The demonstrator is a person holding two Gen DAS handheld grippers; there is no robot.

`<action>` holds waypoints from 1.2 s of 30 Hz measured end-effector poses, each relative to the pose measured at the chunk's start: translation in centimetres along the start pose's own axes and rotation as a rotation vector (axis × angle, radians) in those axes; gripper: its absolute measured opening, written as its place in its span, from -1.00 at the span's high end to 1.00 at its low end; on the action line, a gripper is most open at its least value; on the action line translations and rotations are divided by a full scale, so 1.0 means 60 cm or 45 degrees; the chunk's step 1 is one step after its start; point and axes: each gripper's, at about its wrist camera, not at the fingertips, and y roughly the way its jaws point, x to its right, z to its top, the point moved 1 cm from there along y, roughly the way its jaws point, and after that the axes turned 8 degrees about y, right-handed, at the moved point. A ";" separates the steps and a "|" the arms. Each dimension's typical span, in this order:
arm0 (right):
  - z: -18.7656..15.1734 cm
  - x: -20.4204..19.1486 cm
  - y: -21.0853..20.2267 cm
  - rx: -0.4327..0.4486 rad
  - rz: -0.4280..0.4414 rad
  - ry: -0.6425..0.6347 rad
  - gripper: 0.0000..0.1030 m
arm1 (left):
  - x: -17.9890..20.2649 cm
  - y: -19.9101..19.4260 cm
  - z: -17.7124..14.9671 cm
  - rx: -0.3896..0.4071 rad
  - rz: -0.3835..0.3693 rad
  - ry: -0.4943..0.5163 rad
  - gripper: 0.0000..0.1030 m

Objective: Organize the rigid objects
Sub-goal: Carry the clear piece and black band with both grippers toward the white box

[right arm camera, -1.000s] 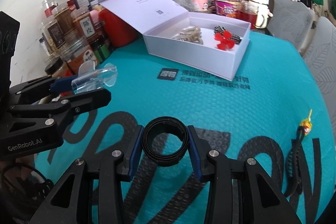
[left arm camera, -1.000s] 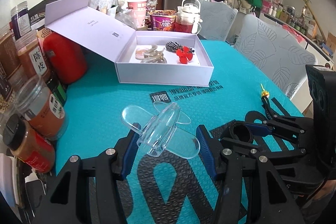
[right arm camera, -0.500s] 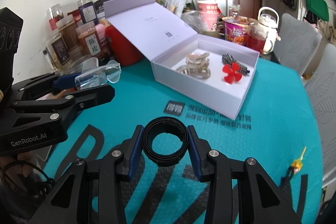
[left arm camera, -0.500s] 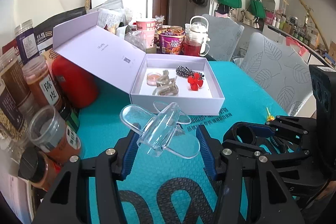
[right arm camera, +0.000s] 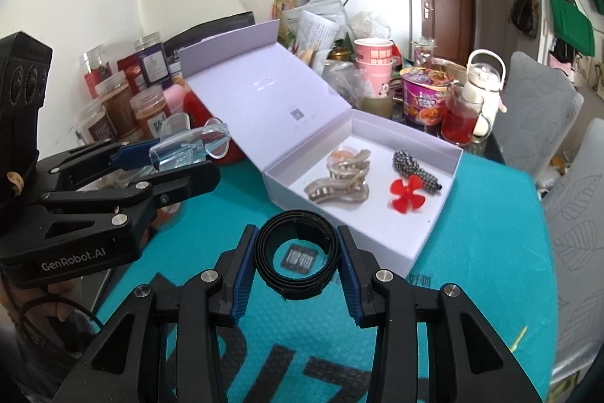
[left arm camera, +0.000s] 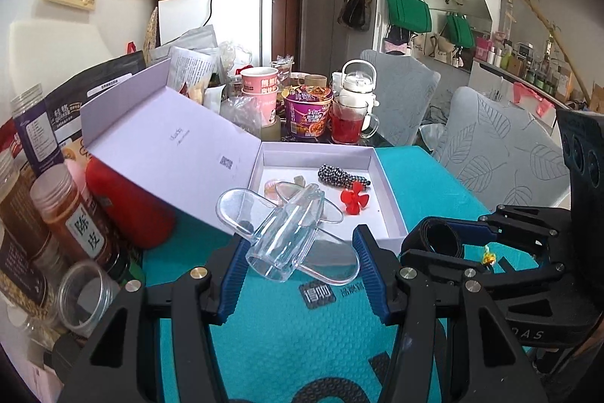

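Note:
My left gripper [left arm camera: 296, 269] is shut on a clear plastic plane-shaped piece [left arm camera: 287, 237] and holds it above the teal mat, just in front of the open white box [left arm camera: 390, 199]. It also shows in the right wrist view [right arm camera: 188, 146]. My right gripper [right arm camera: 296, 272] is shut on a black coiled band ring [right arm camera: 296, 253], held above the mat near the box's front corner [right arm camera: 377, 244]. The ring shows in the left wrist view [left arm camera: 439, 238]. The box holds beige hair claws [right arm camera: 339, 184], a red flower clip [right arm camera: 409, 193] and a black beaded piece [right arm camera: 413, 169].
The box lid [left arm camera: 166, 153] lies open to the left against a red container [left arm camera: 132, 210]. Spice jars [left arm camera: 71, 214] crowd the left edge. Cups, a noodle bowl [left arm camera: 307, 114] and a teapot [left arm camera: 356, 89] stand behind the box. A small yellow-tipped item [right arm camera: 517, 337] lies on the mat at right.
Both grippers have risen and moved toward the box with their objects still held. The box looms nearer in both views.

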 end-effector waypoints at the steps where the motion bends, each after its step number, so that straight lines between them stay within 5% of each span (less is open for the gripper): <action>1: 0.007 0.004 0.002 0.004 -0.001 0.003 0.22 | 0.000 0.005 0.006 0.002 -0.002 0.004 -0.05; 36: 0.210 0.157 0.104 0.161 -0.128 0.101 0.22 | -0.042 0.229 0.176 0.058 -0.016 0.051 -0.05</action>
